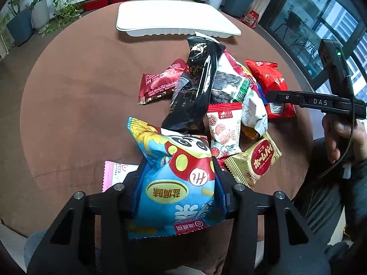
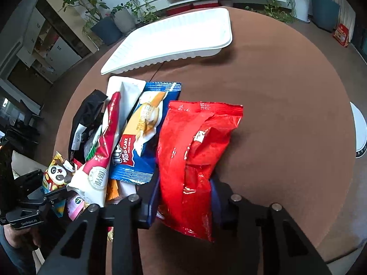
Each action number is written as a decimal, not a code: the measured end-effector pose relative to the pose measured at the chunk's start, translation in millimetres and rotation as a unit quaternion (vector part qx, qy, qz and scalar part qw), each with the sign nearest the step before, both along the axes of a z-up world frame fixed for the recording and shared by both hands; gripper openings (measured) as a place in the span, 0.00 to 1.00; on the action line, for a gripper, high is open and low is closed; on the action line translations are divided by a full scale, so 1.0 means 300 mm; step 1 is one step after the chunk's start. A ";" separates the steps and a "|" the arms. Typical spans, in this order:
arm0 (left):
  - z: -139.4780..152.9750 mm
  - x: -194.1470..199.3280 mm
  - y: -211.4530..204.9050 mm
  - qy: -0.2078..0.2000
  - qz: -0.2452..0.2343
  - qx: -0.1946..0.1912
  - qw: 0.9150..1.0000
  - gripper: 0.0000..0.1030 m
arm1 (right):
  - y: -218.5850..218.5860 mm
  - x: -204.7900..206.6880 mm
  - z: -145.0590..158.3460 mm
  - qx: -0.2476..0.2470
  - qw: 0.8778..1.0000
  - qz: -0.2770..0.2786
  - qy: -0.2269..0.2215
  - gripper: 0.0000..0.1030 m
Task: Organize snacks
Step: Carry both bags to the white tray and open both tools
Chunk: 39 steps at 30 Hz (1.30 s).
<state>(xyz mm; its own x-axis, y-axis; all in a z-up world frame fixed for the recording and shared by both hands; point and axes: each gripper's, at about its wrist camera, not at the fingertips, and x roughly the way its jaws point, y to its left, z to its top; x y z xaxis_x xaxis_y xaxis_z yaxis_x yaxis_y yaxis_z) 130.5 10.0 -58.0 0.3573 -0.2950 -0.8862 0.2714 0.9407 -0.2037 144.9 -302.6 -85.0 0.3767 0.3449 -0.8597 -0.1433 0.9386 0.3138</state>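
My left gripper (image 1: 176, 171) is shut on a blue panda snack bag (image 1: 176, 183) at the near side of the round brown table (image 1: 80, 96). My right gripper (image 2: 185, 194) is shut on a red snack bag (image 2: 195, 155); this gripper also shows at the right of the left wrist view (image 1: 273, 95). A pile of snacks lies between them: a black bag (image 1: 195, 84), a white and red bag (image 2: 105, 146), a blue roll-cake pack (image 2: 142, 133), a gold pack (image 1: 254, 160). An empty white tray (image 1: 174, 18) sits at the far side, also in the right wrist view (image 2: 174, 39).
A pink packet (image 1: 114, 171) lies left of my left gripper. A dark red packet (image 1: 160, 82) lies left of the pile. A white round object (image 2: 359, 133) sits at the table's right edge. Potted plants and a white shelf stand beyond the table.
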 end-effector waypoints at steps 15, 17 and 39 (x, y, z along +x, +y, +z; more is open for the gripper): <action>0.042 -0.041 0.031 -0.015 -0.005 -0.052 0.998 0.44 | -0.036 -0.077 0.044 0.023 0.999 -0.021 -0.031 0.33; 0.052 -0.049 0.038 -0.017 -0.006 -0.061 0.998 0.44 | -0.042 -0.087 0.052 0.039 0.998 -0.026 -0.039 0.33; 0.389 0.401 0.272 -0.119 0.019 -0.119 0.986 0.44 | -0.312 0.111 0.343 0.052 0.980 -0.130 -0.143 0.33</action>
<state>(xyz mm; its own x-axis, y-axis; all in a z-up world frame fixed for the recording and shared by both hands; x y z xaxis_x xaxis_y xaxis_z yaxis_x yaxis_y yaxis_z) 250.7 91.8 58.7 0.5624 -0.4658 -0.6832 0.3029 0.8848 -0.3540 178.2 -396.3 18.0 0.6832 0.2854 -0.6722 0.0005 0.9203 0.3913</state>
